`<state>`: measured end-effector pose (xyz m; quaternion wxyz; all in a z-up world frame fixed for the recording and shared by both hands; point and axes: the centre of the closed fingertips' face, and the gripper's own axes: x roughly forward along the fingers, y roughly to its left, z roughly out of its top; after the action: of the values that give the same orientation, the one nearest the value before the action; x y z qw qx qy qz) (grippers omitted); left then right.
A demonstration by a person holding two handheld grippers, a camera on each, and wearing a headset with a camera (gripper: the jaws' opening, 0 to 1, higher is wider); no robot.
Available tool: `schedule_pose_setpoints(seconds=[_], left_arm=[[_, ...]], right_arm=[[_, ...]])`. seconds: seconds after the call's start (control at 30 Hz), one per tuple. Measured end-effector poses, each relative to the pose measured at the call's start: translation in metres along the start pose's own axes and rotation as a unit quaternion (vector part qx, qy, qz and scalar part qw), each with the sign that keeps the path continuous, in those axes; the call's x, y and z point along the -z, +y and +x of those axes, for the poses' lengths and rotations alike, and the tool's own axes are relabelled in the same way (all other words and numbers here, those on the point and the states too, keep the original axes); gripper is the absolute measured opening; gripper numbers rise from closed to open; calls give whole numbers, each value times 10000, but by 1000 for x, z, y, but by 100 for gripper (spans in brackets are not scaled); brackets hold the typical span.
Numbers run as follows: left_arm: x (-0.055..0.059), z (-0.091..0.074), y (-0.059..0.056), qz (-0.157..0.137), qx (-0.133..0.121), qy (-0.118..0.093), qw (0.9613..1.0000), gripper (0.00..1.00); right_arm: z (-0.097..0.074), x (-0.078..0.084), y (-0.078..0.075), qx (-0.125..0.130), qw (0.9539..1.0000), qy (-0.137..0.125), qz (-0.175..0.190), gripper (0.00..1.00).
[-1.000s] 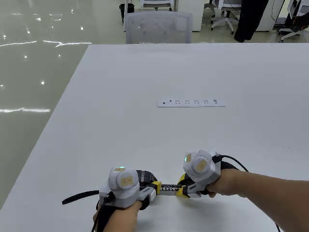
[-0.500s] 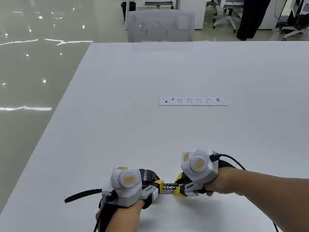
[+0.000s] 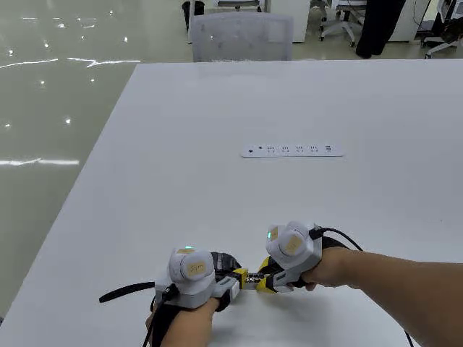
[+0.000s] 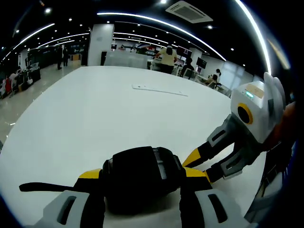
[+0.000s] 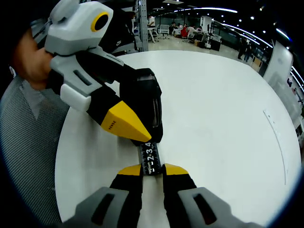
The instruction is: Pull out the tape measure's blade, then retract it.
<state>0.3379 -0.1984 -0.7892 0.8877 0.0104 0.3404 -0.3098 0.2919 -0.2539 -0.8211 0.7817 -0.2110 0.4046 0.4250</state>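
Note:
A black tape measure sits near the table's front edge, and my left gripper is shut around its body. In the left gripper view the black case fills the gap between my yellow-tipped jaws. A short length of blade with black numbers sticks out of the case. My right gripper is shut on the blade's end, close to the case. In the head view the right gripper stands just right of the left one, nearly touching it.
A white power strip lies flat mid-table. The tape's black wrist strap trails left on the white table. A grey chair stands at the far edge. The table's left edge drops to glossy floor.
My right gripper has moved left toward the tape measure case, and the exposed blade between the two grippers has grown shorter. The left gripper has held still.

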Motion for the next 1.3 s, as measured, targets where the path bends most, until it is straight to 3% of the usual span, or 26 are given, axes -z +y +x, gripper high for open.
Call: schedule_pose_setpoints(seconds=[0.83, 1.3], left_arm=[[0, 0, 1, -45, 24, 17, 10000, 60], [0, 0, 0, -39, 29, 8, 10000, 61]], right_arm=[[13, -20, 2, -134, 9999, -52, -87, 14], [12, -18, 3, -192, 9995, -26, -241, 14]])
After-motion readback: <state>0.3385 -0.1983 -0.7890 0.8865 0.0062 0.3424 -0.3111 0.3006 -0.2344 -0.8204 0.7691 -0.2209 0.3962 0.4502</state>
